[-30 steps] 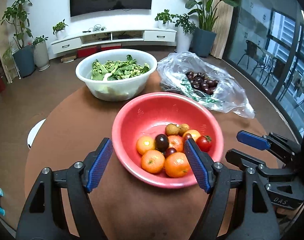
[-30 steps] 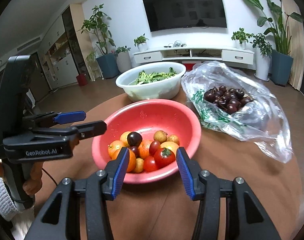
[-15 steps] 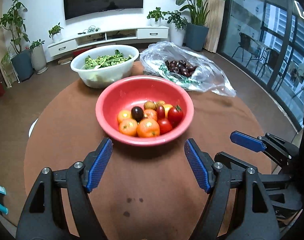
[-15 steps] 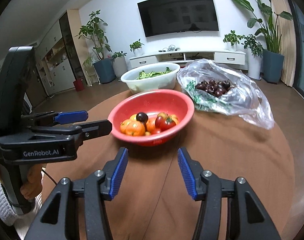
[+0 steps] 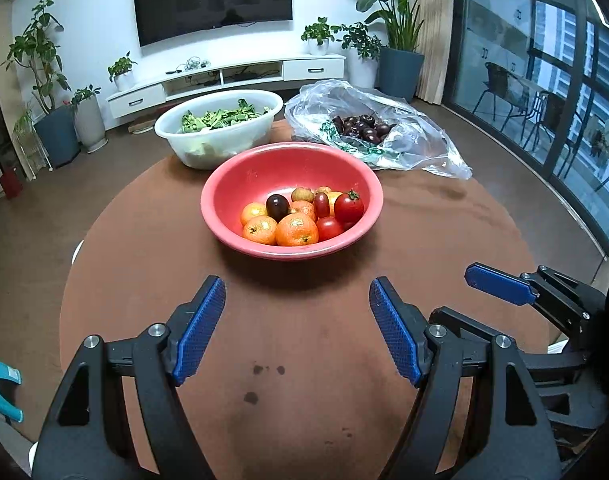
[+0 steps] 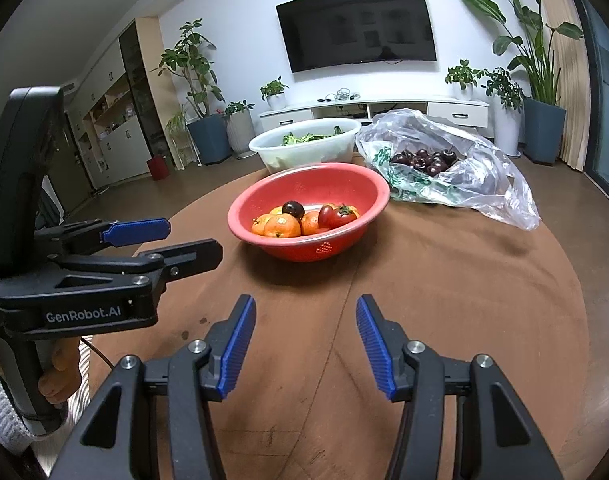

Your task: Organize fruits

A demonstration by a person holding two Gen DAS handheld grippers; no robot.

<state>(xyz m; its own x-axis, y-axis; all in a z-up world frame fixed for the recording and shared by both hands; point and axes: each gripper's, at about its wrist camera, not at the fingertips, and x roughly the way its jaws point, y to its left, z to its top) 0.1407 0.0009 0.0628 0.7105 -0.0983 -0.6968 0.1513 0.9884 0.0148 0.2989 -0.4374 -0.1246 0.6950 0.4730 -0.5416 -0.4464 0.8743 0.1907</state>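
Pulling both grippers back from the red bowl (image 5: 292, 196), I hold left gripper (image 5: 297, 334) and right gripper (image 6: 303, 346) spread, empty; fruit sorting looks finished

Red bowl (image 5: 240, 184) upright mid-table, heaped on its near side: oranges (image 5: 296, 230), red tomatoes (image 5: 348, 207), one dark plum (image 5: 277, 207). Beyond it to the right, clear plastic bag (image 5: 416, 140) lies open, dark cherries (image 5: 362, 126) inside.
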